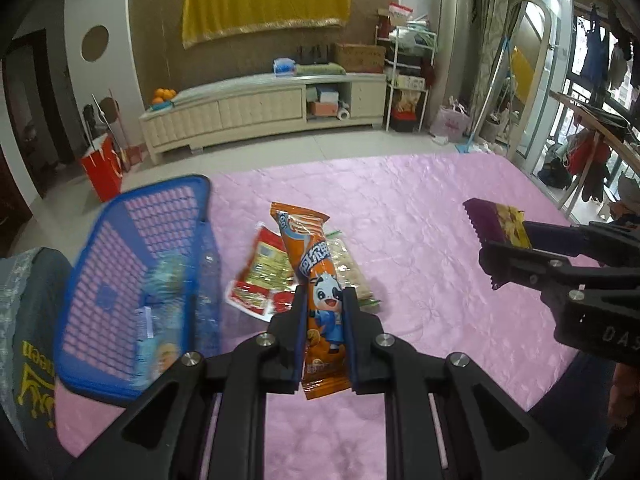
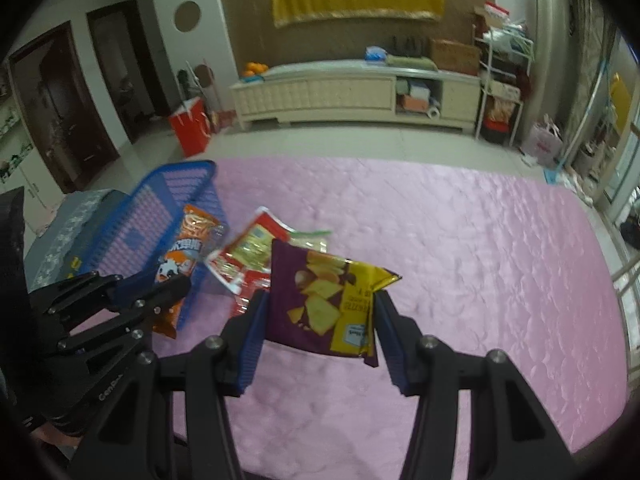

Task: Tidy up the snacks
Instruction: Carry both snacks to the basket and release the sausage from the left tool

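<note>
Pink quilted cloth (image 1: 420, 200) under everything. Blue basket (image 1: 120, 264) left of our left jaws, some packets already inside. Our right gripper (image 2: 320, 316) clamps purple cracker bag (image 2: 320, 300); left gripper (image 1: 325, 312) clamps orange cow-print packet (image 1: 320, 280). Beyond jaws, red packet (image 1: 260, 276) and clear cracker pack (image 1: 352, 272) await.

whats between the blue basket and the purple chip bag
In the right wrist view, the red packet lies on the pink cloth between the basket and the chip bag.
</note>
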